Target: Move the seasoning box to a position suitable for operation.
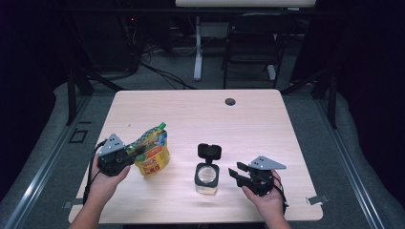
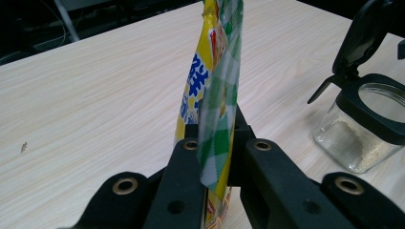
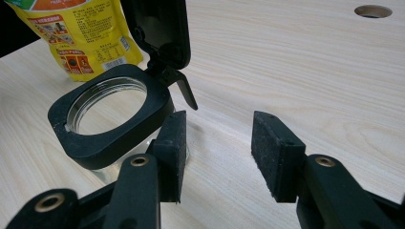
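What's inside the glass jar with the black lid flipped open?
The jar holds a thin layer of pale grains at the bottom; the rest looks empty. Its lid stands open. What the grains are can't be told.

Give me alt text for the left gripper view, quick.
The left gripper pinches the green-checked edge of a yellow pouch, which stands upright on the pale wooden table. To the right stands a clear glass jar with its black flip lid open.
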Motion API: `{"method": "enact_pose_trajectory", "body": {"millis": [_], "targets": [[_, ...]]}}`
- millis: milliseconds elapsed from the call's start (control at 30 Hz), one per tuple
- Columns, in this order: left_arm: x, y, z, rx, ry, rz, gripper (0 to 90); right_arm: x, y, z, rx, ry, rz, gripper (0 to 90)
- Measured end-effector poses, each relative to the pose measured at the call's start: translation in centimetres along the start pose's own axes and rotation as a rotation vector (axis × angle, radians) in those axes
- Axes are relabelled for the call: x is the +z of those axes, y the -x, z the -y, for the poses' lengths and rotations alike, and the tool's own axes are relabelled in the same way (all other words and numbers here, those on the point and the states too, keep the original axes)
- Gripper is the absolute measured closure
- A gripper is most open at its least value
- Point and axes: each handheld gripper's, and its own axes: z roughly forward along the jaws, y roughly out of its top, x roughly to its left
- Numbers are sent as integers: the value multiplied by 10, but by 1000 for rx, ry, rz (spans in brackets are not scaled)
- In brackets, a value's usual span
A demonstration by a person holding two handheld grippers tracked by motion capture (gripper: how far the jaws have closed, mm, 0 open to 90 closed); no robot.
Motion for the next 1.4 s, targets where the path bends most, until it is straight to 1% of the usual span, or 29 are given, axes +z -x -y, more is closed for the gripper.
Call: {"method": "enact_pose_trajectory", "body": {"millis": [33, 133, 200, 233, 367, 467, 600, 633, 667, 700, 800, 933, 1033, 1100, 1200, 1300, 1400], "targets": [[0, 1, -1, 4, -5, 2, 900, 0, 0, 0, 0, 0, 0, 563], [1, 4, -4, 9, 3, 16, 900, 0, 0, 0, 3, 0, 1, 563], [1, 6, -5, 2, 11, 32, 900, 0, 0, 0, 3, -3, 2, 563], [1, 8, -6, 6, 17, 39, 900, 0, 0, 0, 2, -2, 2, 563], [1, 16, -10, 8, 33, 65, 900, 0, 0, 0, 3, 0, 2, 563], [2, 22, -12, 17, 36, 85, 900, 0, 0, 0, 0, 1, 0, 563], [4, 28, -9, 18, 34, 112, 900, -1, 1, 0, -7, -1, 3, 563], [5, 29, -7, 16, 30, 117, 900, -1, 1, 0, -3, 2, 2, 563], [5, 29, -5, 8, 42, 125, 900, -1, 1, 0, -2, 4, 1, 563], [5, 30, -4, 2, 43, 134, 900, -1, 1, 0, 1, 6, 1, 563], [3, 31, -1, -4, 46, 143, 900, -1, 1, 0, -8, -2, 3, 563], [-2, 34, 1, 9, 40, 157, 900, -1, 0, 0, -6, 1, 0, 563], [-6, 33, 3, 13, 33, 173, 900, -1, 0, 0, -5, 0, 1, 563], [-9, 32, 4, 14, 16, 170, 893, 0, 0, 0, -2, 0, 2, 563], [-14, 31, 3, 4, 22, 167, 849, 0, -1, 0, -4, 0, 0, 563], [-20, 32, 0, 13, 26, 141, 821, 1, -1, 0, -6, -2, 0, 563], [-25, 33, -3, 26, 12, 119, 816, 0, -1, 0, -6, -2, -1, 563]]}}
